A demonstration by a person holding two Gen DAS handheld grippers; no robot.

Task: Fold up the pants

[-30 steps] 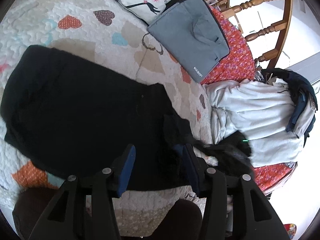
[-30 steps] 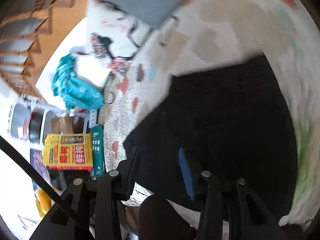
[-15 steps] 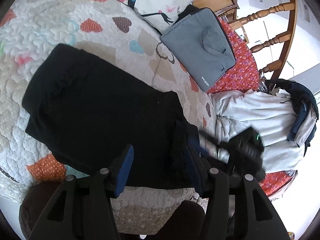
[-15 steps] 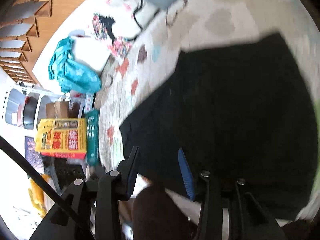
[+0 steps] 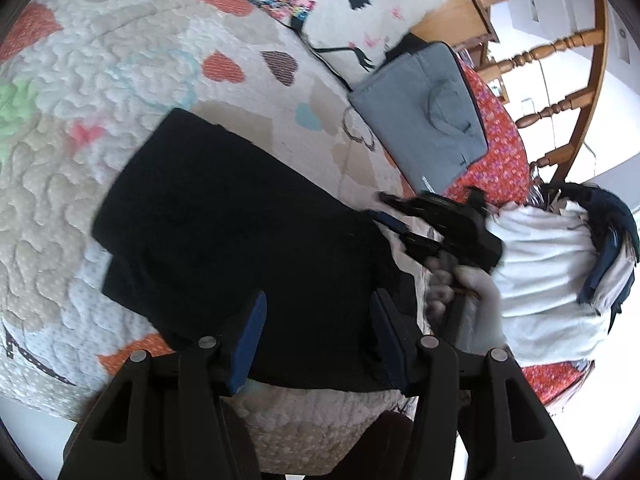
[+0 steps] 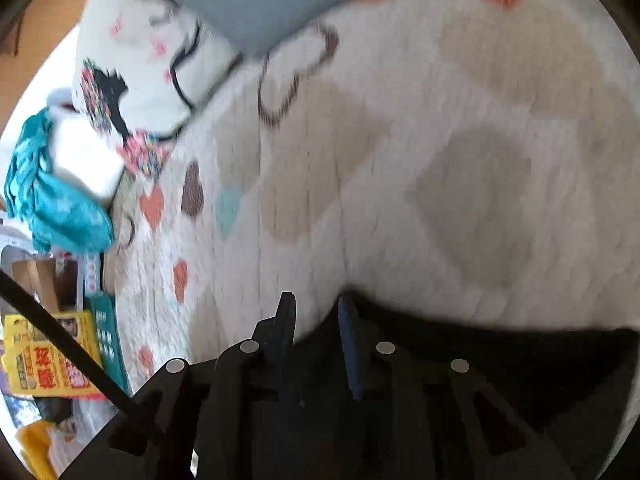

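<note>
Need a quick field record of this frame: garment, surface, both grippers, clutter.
garment: black pants, folded flat
surface: heart-print quilt
left gripper: open, above the pants' near edge, holding nothing
right gripper: fingers narrowly apart at the pants' far right corner; grip on cloth unclear (blur)
clutter: grey bag, pillow, white garment

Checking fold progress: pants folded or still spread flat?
Folded. The black pants lie as a compact doubled block on the quilt, with a layered edge at the near left; no separate legs show.
</note>
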